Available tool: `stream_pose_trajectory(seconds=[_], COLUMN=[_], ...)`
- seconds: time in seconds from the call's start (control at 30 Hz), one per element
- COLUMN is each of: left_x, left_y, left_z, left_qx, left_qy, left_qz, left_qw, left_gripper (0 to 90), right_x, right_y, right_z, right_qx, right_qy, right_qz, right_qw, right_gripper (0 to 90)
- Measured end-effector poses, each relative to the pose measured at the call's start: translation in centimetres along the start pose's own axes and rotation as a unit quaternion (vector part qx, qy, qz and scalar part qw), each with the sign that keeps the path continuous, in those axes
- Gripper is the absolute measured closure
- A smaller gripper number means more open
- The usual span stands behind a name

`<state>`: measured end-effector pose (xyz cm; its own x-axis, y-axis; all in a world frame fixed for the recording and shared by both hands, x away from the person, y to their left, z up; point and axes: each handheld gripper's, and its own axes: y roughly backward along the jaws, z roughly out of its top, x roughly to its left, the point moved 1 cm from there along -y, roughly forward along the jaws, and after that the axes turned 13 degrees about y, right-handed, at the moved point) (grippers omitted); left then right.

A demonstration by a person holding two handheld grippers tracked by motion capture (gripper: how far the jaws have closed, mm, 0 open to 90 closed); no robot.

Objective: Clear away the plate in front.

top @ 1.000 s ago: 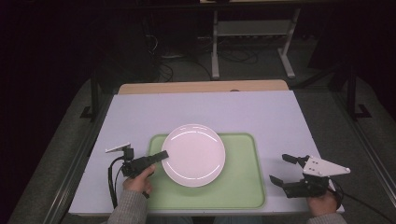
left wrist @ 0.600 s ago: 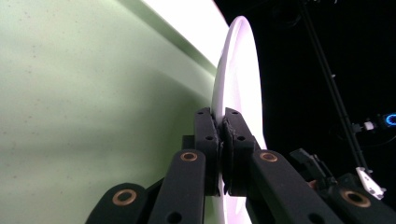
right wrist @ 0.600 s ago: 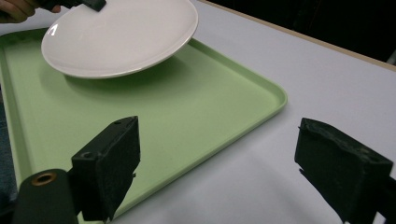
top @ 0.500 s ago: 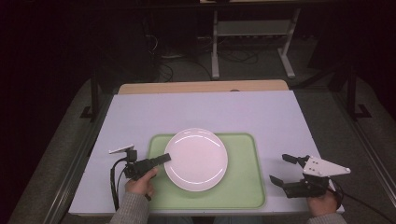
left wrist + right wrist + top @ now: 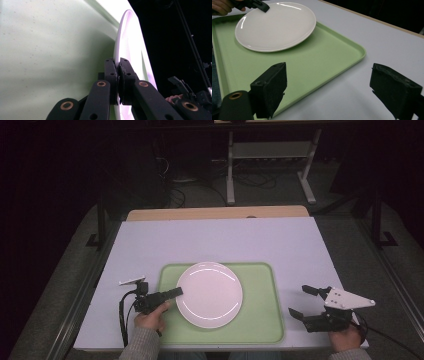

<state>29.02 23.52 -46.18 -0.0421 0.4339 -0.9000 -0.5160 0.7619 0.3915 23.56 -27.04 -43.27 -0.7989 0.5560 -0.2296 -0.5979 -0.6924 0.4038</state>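
Unmarked white plate pinched by left hand-held gripper, seemingly.

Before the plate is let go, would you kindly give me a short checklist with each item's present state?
1. Left gripper clamped on the rim of the plate: ok, the left gripper view shows its jaws shut on the edge.
2. Plate over the green tray: ok.
3. Plate fully resting on the tray: cannot tell; in the right gripper view its far side looks slightly raised.
4. Plate inside the tray's border: not ok, its near-left edge runs over the rim in the high view.
5. Right gripper out of the way: ok, open and off the tray's right edge.
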Motion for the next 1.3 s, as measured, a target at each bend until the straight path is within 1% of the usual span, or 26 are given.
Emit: stream_pose_trajectory(seconds=[0.2,0.37,0.47,0.57,0.67,1.07,1.3], left_x=[-0.24,-0.25,-0.12,0.01,-0.06,-0.39,-0.56], left_y=[-0.12,-0.26,-0.28,-0.32,-0.39,-0.64,-0.83], left_z=[0.0,0.0,-0.02,0.01,0.06,-0.14,-0.25], left_qx=[-0.003,-0.007,-0.006,-0.005,-0.005,-0.004,-0.005], left_qy=[-0.006,-0.004,-0.003,-0.002,-0.005,-0.017,-0.017], left_qz=[0.018,0.023,0.029,0.03,0.037,0.045,0.046], left_qw=[0.9998,0.9997,0.9996,0.9995,0.9993,0.9988,0.9988], left_gripper=[86.6,86.3,85.7,85.5,84.8,83.8,83.6], right_x=[0.01,0.01,0.03,0.01,0.02,0.02,0.03], right_y=[0.01,0.0,-0.01,-0.02,-0.04,-0.12,-0.14], right_z=[0.01,0.0,-0.01,-0.02,-0.04,-0.08,-0.11], right_qx=[0.001,0.0,0.001,0.002,0.002,0.005,0.006], right_qy=[0.001,0.001,0.001,0.0,0.0,0.0,-0.001], right_qz=[0.0,0.0,0.001,0.001,0.001,0.001,0.002], right_qw=[1.0,1.0,1.0,1.0,1.0,1.0,1.0], right_gripper=[13.4,13.4,13.4,13.4,13.4,13.4,13.4])
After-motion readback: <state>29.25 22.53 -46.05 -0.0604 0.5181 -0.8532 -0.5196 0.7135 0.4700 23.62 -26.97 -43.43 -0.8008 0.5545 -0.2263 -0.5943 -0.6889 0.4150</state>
